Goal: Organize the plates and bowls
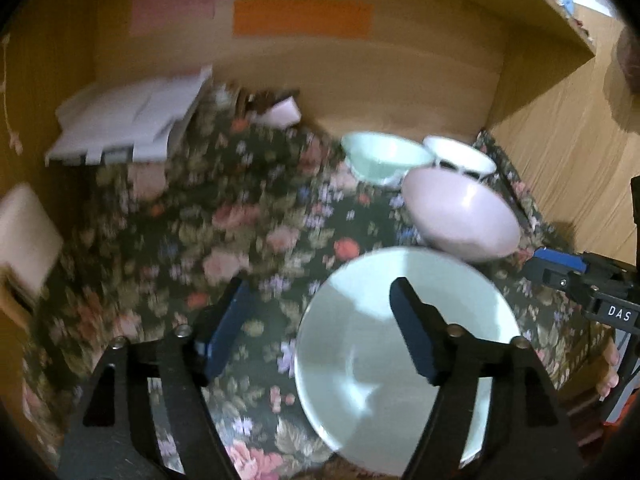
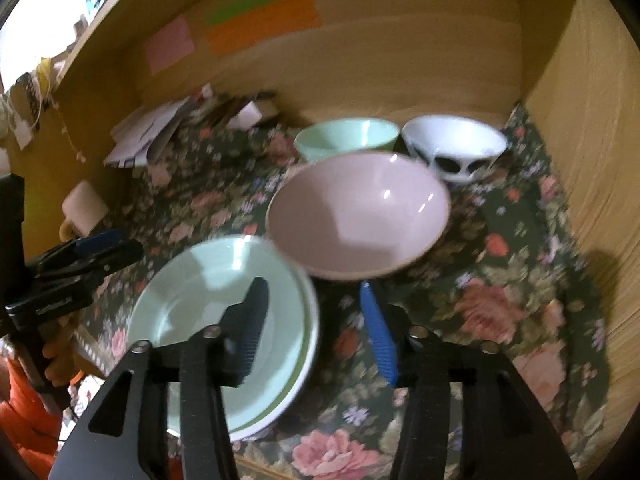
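Clearly both my left fingers (image 1: 320,320) and right fingers (image 2: 316,320) stand released; beneath them the green plate (image 2: 188,280) looks glazed, slippery, breakable, best pinched at its rim.

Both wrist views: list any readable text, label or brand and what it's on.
"DAS": white letters on the right gripper body, at the right edge of the left wrist view.
Light lettering on the left gripper body, right wrist view: too blurred to read.
Pink, green and orange paper notes on the back panel: no writing can be made out.
Bowls and plate: none.
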The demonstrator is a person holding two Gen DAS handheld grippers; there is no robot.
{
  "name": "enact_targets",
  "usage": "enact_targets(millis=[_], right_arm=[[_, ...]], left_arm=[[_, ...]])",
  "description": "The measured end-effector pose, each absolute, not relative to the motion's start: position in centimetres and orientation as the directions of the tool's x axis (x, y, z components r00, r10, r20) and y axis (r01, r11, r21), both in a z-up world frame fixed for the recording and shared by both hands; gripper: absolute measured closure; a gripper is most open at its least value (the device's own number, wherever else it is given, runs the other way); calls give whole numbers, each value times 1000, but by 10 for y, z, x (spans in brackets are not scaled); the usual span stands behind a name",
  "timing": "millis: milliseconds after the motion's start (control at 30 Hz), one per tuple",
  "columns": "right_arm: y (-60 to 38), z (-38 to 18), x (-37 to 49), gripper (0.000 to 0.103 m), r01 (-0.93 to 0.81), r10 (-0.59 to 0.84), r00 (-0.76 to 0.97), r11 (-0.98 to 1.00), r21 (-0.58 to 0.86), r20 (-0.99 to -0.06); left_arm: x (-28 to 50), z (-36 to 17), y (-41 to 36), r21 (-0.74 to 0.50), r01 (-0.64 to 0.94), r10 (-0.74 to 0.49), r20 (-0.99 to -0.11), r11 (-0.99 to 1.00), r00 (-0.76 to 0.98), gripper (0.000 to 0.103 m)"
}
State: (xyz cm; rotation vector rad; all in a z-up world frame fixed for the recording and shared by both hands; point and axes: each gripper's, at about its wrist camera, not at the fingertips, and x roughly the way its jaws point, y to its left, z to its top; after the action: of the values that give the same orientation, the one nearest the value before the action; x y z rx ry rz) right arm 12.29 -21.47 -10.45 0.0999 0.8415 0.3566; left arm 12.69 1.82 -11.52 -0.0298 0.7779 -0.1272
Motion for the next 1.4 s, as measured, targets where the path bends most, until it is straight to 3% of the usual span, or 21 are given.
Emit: enact_targets(millis=[167,267,400,1067,1100,1167,1233,1400], right_arm=[[-223,-86,130,39,-249,306,675,951,183,-671],[-227,-79,135,37,-235,276,706,960,152,-653],[-235,-77,145,24,-211,248,729,968,135,-637],[-258,-134,200,24,-107,209,651,977,185,-730],[-259,-136,201,24,-105,212,648,976,190,-732],[-259,-140,203,24,-101,222,638,973,205,-738],[-260,-144,204,29,-98,233,631,970,221,-740],[-259,-150,207,50,-105,273,602,959,265,-751]], left_arm=[[142,-98,4,-50,134,-133,-666,990,734,11],[153,-93,-7,-46,152,-145,-653,987,743,7],[171,-95,-22,-55,180,-171,-660,982,732,6],[260,-150,-68,-61,260,-205,-792,964,575,5],[262,-152,-69,-68,264,-211,-796,962,567,7],[264,-156,-71,-71,266,-214,-801,961,559,22],[267,-160,-73,-81,273,-222,-814,959,537,30],[272,-167,-77,-104,283,-240,-831,953,502,53]])
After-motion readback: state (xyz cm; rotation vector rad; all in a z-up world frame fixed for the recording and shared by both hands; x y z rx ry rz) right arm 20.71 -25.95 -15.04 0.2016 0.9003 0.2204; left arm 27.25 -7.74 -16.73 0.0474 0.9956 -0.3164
